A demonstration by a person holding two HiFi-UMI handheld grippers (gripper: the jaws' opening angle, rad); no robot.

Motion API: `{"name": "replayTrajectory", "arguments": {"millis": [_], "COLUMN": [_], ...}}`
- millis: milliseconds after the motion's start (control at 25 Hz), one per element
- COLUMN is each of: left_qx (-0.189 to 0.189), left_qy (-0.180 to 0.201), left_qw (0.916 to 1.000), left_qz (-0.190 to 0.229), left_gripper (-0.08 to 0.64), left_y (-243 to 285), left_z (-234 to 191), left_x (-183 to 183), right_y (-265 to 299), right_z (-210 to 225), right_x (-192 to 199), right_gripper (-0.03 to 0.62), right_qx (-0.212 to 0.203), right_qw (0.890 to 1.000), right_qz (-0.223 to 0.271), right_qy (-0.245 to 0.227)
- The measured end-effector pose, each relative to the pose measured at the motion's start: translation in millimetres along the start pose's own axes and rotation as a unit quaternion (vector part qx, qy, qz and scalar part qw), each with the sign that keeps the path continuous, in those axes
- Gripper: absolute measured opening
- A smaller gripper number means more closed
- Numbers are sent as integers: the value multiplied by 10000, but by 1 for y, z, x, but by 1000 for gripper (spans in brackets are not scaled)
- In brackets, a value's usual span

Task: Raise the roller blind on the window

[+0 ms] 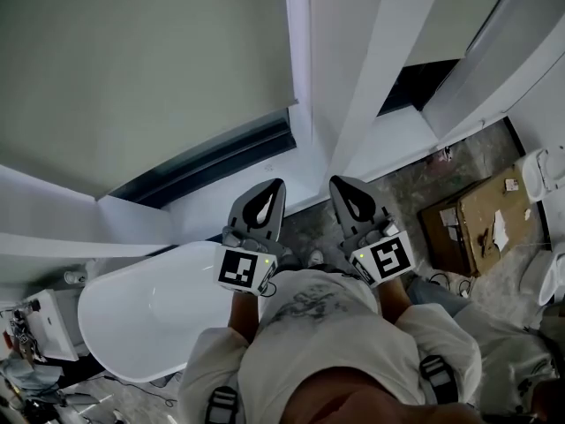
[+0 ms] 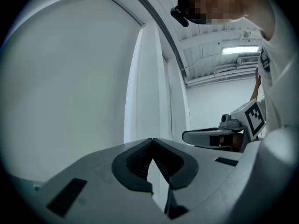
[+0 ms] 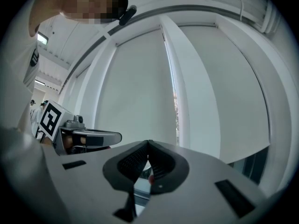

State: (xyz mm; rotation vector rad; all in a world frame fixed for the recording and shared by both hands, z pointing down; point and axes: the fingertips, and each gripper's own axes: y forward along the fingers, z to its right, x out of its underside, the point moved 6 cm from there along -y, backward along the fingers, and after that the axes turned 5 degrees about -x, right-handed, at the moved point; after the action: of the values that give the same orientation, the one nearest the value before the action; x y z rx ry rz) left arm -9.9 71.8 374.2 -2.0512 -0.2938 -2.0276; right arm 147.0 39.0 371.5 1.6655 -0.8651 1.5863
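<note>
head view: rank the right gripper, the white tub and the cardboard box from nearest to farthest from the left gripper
From the left gripper:
1. right gripper, level with it, just to its right.
2. white tub, below it, at lower left.
3. cardboard box, on the floor at far right.

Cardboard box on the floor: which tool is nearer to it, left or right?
Right. In the head view the right tool sits to the left of the cardboard box; the left tool is farther left, beside the white bathtub.
</note>
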Motion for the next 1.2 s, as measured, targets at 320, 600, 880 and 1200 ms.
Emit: {"name": "replayTrajectory", "arguments": {"millis": [320,600,880,1200], "left_qx": [228,564,1020,1563], "left_qy": [-87,-152,-52,-74], "left_qw": [9997,9983,9946,9875], "left_qz": [-15,-76,-174,-165], "left_gripper": [6,6,6,8], "left_y": [44,77,113,156], "left_z": [-29,-57,-83,-94], "left_x": [1,2,10,14], "right_y": [37,60,80,100], "right_z": [26,40,49,54], "right_x": [7,5,9,13], "right_gripper": [61,61,61,61], "right_qx": [318,679,1017,1291], "right_qw": [9995,9977,9947,9910], "right_qz": [-89,-90,-133,-345], "right_qy": [-9,-5,45,-7]}}
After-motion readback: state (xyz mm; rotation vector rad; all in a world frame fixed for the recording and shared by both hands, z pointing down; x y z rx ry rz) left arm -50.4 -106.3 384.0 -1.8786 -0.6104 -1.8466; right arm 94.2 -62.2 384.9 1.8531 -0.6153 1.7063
